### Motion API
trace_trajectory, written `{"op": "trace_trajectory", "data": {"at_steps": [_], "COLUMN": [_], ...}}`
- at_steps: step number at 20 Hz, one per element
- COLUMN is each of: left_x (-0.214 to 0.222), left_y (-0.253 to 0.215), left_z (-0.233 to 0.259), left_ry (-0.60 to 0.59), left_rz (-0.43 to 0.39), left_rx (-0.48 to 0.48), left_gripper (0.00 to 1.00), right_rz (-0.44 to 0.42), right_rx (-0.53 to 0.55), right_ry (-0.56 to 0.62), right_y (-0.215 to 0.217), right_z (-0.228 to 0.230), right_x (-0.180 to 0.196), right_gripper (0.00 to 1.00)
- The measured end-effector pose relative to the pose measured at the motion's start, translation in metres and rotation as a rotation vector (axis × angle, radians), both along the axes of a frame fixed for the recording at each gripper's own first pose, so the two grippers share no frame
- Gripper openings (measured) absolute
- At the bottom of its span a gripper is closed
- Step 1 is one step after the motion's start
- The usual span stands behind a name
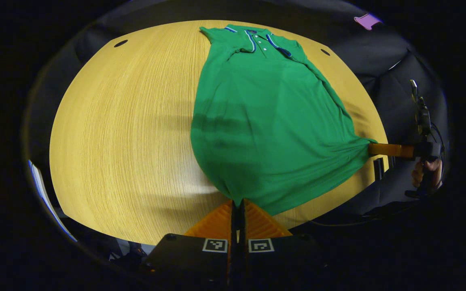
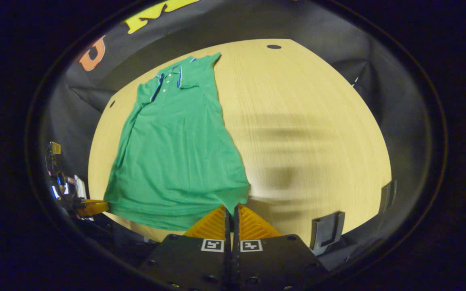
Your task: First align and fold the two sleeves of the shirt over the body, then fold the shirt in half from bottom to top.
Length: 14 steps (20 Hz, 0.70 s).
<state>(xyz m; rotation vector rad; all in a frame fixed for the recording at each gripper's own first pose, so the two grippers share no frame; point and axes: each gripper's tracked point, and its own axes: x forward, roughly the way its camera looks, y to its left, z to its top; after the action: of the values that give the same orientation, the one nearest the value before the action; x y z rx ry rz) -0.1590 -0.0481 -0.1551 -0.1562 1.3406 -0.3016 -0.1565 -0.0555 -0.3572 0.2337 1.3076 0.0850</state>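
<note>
A green polo shirt [image 1: 265,121] with a blue-and-white trimmed collar lies lengthwise on the wooden table [image 1: 128,133], collar at the far end, both sleeves folded in over the body. My left gripper [image 1: 238,202] is shut on the shirt's bottom hem corner, lifted a little off the table. In the right gripper view the same shirt [image 2: 176,153] shows, and my right gripper [image 2: 230,207] is shut on the other hem corner. The hem hangs stretched between the two. The right gripper [image 1: 372,148] shows at the hem's far corner in the left gripper view, with a hand behind it.
Black cloth walls surround the table. Small dark holes [image 1: 120,43] mark the table's far corners. Two dark brackets [image 2: 327,229] sit at the table's near edge in the right gripper view. Bare wood spreads to the shirt's side [image 2: 306,133].
</note>
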Motion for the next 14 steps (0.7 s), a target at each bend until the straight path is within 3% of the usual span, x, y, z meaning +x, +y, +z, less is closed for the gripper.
{"op": "trace_trajectory", "data": {"at_steps": [5, 8, 14], "left_x": [0.041, 0.068, 0.127], "left_y": [0.007, 0.009, 0.025], "left_z": [0.027, 0.048, 0.083], "left_ry": [-0.107, -0.173, -0.312], "left_rz": [-0.019, 0.013, 0.012], "left_rx": [-0.024, -0.046, -0.05], "left_gripper": [0.06, 0.06, 0.06], "right_rz": [0.002, 0.005, -0.037], "right_rx": [-0.005, -0.009, -0.01], "right_ry": [-0.079, -0.134, -0.263], "right_y": [0.009, 0.018, 0.029], "right_z": [0.035, 0.059, 0.111], "right_x": [0.035, 0.056, 0.103], "right_gripper": [0.0, 0.02, 0.0]}}
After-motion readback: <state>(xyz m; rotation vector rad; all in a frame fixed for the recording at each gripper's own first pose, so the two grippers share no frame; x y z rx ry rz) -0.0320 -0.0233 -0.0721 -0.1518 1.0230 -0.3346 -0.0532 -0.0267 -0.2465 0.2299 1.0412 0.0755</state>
